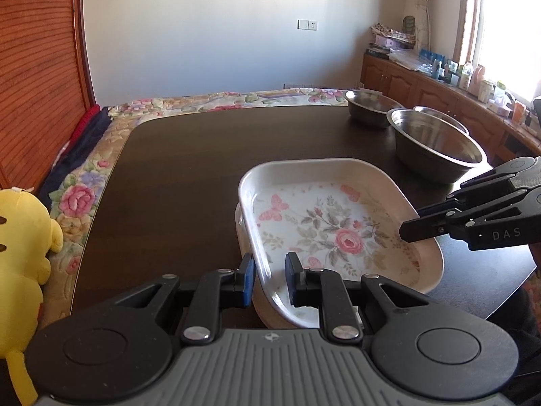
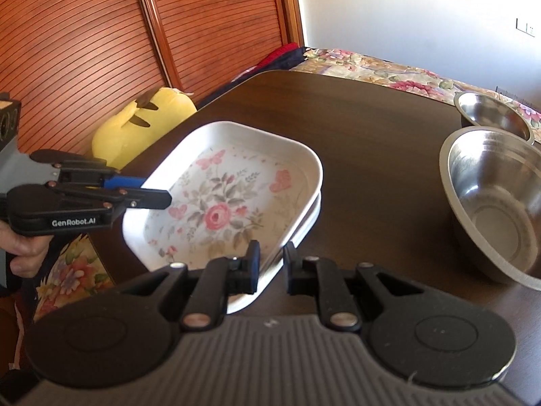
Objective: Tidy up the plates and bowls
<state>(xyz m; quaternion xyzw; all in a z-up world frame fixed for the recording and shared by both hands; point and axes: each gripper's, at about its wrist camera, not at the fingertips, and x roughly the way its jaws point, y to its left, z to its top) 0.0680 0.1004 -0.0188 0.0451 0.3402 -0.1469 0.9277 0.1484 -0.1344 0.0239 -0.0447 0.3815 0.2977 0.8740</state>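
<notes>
We hold a gripper in each hand over a dark wooden tabletop [image 1: 189,176]. A floral plate [image 1: 338,233], white and roughly rectangular with a pink rose and butterflies printed inside, sits on top of a second white plate [image 2: 306,228] whose rim peeks out underneath; the stack lies near the tabletop's near edge.

Our left gripper [image 1: 269,277] has its fingers [image 1: 248,279] partly open and straddling the near-left rim of the floral plate: one blue-padded finger outside the rim, the other inside over the plate's floor. A gap shows on either side of the rim, so they are not clamped on it. In the right wrist view this left gripper [image 2: 162,193] reaches in from the left, its tips at the plate's rim.

Our right gripper [image 2: 272,267] likewise has its fingers [image 2: 252,267] partly apart around the corner of the floral plate nearest that camera, one finger over the inside and one outside, without a closed grip that we can see. From the left wrist view the right gripper [image 1: 410,228] comes in from the right, its tips over the plate's right rim.

Beyond the plates stand three steel bowls: a large bowl [image 1: 436,142] nearest, a smaller bowl [image 1: 370,105] farther back, and a third bowl [image 1: 446,116] mostly hidden behind the large one.

A yellow plush toy [image 1: 23,253] lies on the flowered bedspread [image 1: 81,199] just beside the tabletop's left edge.
</notes>
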